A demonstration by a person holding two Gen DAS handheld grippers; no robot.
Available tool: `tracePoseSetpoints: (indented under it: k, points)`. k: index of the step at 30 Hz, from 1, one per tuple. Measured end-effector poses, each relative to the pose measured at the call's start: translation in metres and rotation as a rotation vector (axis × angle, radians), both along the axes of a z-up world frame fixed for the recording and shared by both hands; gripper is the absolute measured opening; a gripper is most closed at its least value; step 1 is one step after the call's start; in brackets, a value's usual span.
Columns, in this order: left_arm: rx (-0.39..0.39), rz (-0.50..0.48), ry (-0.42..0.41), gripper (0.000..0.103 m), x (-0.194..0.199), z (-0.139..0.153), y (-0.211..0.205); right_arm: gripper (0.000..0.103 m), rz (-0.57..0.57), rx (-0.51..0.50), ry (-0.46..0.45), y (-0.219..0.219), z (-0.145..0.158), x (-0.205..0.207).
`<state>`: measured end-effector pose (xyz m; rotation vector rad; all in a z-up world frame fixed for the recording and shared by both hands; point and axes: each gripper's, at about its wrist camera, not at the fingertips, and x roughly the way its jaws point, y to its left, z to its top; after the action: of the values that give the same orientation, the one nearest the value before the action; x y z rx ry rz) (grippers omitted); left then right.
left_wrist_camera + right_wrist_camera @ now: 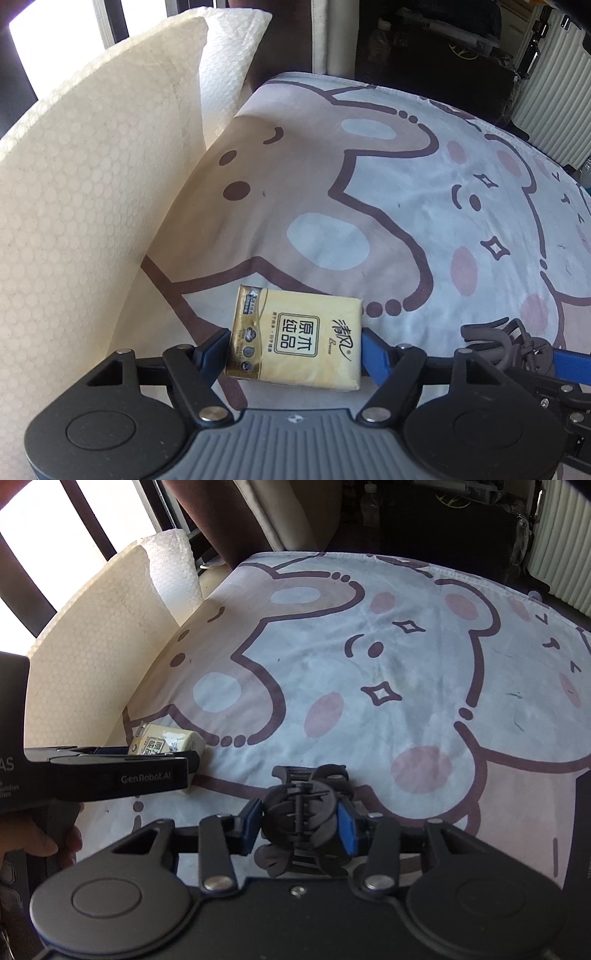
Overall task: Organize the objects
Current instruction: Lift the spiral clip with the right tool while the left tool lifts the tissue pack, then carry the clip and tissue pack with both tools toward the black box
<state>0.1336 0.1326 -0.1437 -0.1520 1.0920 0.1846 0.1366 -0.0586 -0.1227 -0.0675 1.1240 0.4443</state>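
A yellow tissue pack [295, 347] with printed black characters sits between the blue pads of my left gripper [295, 352], which is shut on its two short sides just above the cartoon-bear sheet [388, 206]. In the right wrist view a dark claw hair clip [301, 823] is squeezed between the blue pads of my right gripper [300, 825], its teeth pointing toward the camera. The same clip [506, 339] shows at the right edge of the left wrist view. The tissue pack [166, 742] also peeks out behind the left gripper's black finger in the right wrist view.
A cream, bubble-textured pillow [92, 192] stands along the left side of the bed, under a bright window [55, 546]. A ribbed white suitcase [546, 92] and dark clutter lie beyond the far edge. A hand [33, 842] holds the left gripper's handle.
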Motion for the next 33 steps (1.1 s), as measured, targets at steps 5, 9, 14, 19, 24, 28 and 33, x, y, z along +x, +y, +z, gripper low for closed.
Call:
tracePoseSetpoints:
  k: [5,9,14,19,24,28,33]
  points:
    - [-0.01,-0.007,-0.038,0.074,-0.002,0.021,-0.012,0.045,-0.036,0.023,-0.03,-0.015,0.014,0.0]
    - [-0.017,-0.015,-0.054,0.074,-0.005,0.038,-0.024,0.045,-0.06,0.035,-0.055,-0.028,0.027,-0.004]
    - [-0.019,-0.032,-0.076,0.074,-0.013,0.057,-0.039,0.045,-0.09,0.042,-0.088,-0.044,0.042,-0.01]
    - [-0.011,-0.055,-0.103,0.074,-0.021,0.076,-0.053,0.045,-0.114,0.044,-0.125,-0.061,0.057,-0.017]
    - [0.001,-0.091,-0.133,0.074,-0.028,0.094,-0.069,0.045,-0.139,0.036,-0.158,-0.079,0.07,-0.024]
    - [0.01,-0.121,-0.155,0.074,-0.034,0.106,-0.083,0.045,-0.171,0.034,-0.182,-0.096,0.08,-0.029]
    - [0.015,-0.154,-0.182,0.074,-0.04,0.118,-0.101,0.045,-0.209,0.03,-0.213,-0.117,0.092,-0.036]
